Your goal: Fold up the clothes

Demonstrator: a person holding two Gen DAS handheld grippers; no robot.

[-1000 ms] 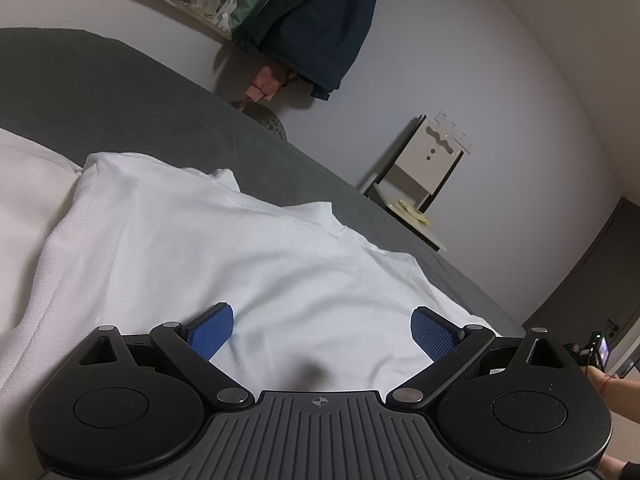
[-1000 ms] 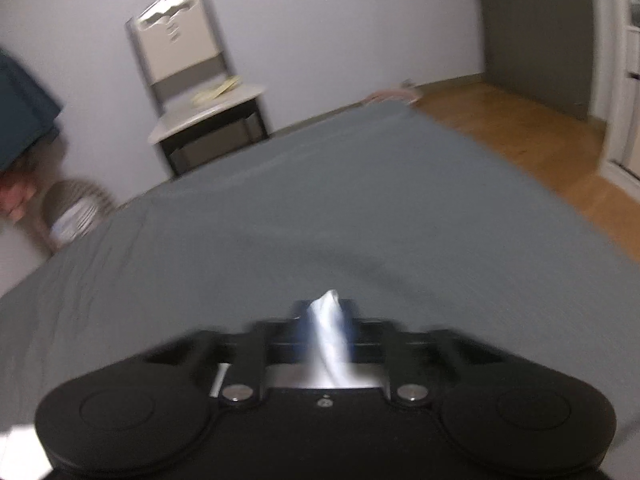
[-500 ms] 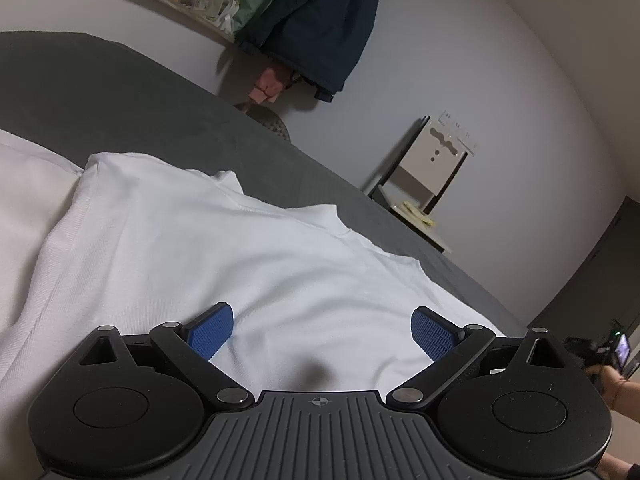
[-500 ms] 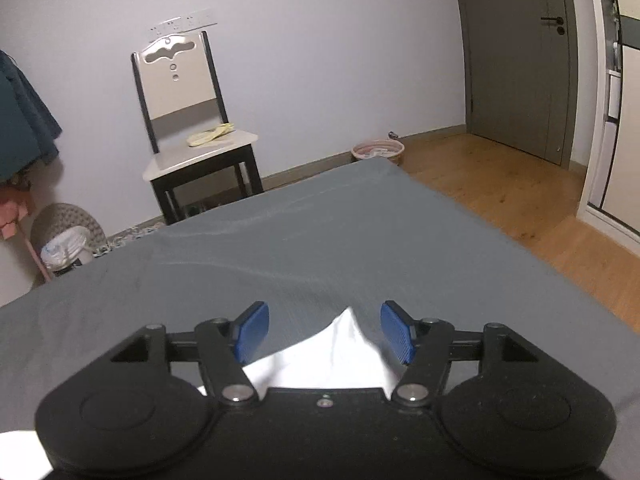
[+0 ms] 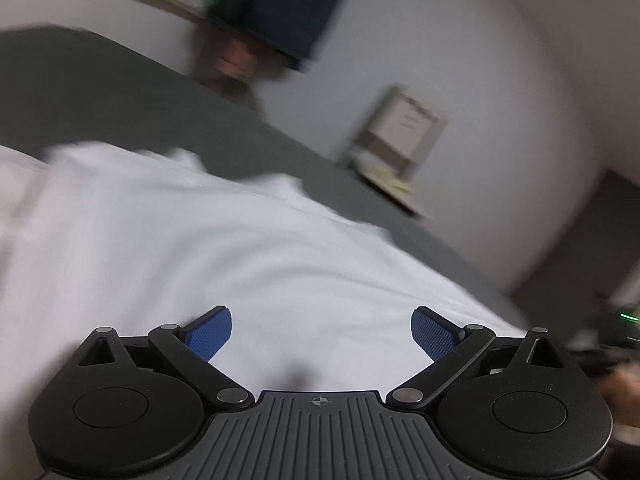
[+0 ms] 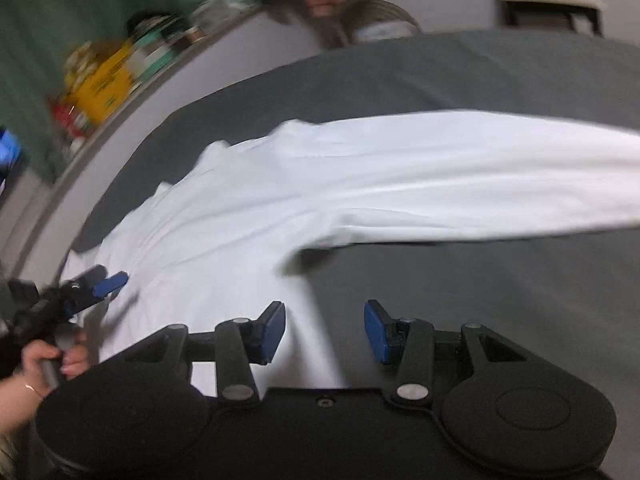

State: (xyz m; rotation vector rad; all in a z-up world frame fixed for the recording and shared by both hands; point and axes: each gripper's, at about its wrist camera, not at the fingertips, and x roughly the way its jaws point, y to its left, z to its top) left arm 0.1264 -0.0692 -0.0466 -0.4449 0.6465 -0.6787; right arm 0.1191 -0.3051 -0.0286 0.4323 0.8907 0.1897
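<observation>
A pale grey wall (image 5: 500, 80) runs behind a bed covered in a dark grey sheet (image 6: 460, 68). A chair (image 5: 400, 136) with a light backrest stands against that wall, something yellowish on its seat — too blurred to name. A dark blue coat (image 5: 280, 4) hangs higher up. A shelf (image 6: 116, 76) along the wall holds a clutter of boxes, one yellow — all smeared by motion. The light is dim and even.

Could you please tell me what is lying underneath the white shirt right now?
The white shirt lies spread on a dark grey bed sheet, which shows all around its edges. Whether anything else sits beneath the fabric cannot be seen; the cloth covers it.
</observation>
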